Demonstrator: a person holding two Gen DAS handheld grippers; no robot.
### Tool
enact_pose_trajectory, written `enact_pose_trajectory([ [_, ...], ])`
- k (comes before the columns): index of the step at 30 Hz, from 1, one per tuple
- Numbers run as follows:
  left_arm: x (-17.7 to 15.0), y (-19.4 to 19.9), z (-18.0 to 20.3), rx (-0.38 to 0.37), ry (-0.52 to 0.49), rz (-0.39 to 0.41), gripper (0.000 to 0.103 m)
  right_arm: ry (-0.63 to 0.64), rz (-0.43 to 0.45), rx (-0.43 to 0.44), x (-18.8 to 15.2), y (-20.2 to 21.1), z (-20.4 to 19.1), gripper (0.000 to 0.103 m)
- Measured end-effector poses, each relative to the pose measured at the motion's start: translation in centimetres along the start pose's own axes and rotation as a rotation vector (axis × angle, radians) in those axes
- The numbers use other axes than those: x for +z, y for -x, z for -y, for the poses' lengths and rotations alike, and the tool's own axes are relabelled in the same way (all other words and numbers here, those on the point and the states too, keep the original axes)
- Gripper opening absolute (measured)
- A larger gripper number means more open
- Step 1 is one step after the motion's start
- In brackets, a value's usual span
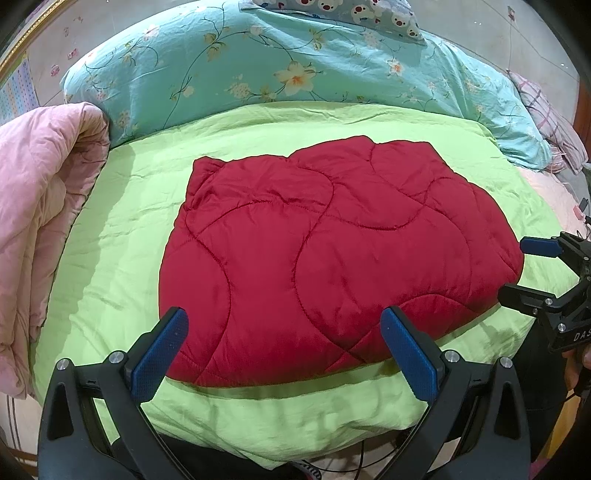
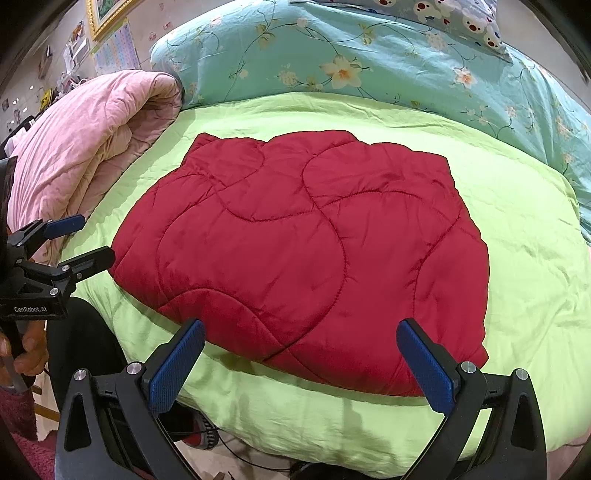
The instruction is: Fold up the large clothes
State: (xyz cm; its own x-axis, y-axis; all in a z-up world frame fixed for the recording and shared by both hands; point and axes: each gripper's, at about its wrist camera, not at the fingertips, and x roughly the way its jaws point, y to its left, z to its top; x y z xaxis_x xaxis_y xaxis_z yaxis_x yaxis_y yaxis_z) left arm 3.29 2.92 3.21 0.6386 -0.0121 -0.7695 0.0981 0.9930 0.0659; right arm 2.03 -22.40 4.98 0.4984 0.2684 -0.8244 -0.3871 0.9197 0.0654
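Blue-padded fingers (image 1: 160,354) of the left tool (image 1: 284,350) frame the near edge of a red quilted garment (image 1: 332,251), jaws spread wide and gripping nothing. Alongside it, the right tool (image 2: 301,363) hangs equally wide open and empty over the same near hem, each tool visible at the edge of the other's wrist view.

The garment lies already folded into a compact, roughly square bundle at the middle of a lime-green sheet (image 1: 122,229) on the bed, its near edge just short of the mattress front. A rolled pink quilt (image 1: 40,206) sits to the left of it, a teal floral duvet (image 1: 258,66) is heaped behind it, and a bear-print pillow (image 1: 354,14) rests on top of that.

Judging by its puffy stitched panels and slight sheen, the piece looks light, soft and thickly padded, likely springy enough to reopen if released carelessly, and somewhat slippery against the pads. Any further fold would best begin at the two near corners, one per tool, pinching all the layers together. Whether another fold is needed cannot be told; the bundle appears close to finished.
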Motion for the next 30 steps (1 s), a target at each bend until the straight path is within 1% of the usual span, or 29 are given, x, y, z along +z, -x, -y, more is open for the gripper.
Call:
enact_pose_trajectory([
  [30,0.28,0.14,0.47,0.004,-0.014,0.027,0.103,0.009,-0.003,0.005,0.16,-0.36,0.32,0.103],
])
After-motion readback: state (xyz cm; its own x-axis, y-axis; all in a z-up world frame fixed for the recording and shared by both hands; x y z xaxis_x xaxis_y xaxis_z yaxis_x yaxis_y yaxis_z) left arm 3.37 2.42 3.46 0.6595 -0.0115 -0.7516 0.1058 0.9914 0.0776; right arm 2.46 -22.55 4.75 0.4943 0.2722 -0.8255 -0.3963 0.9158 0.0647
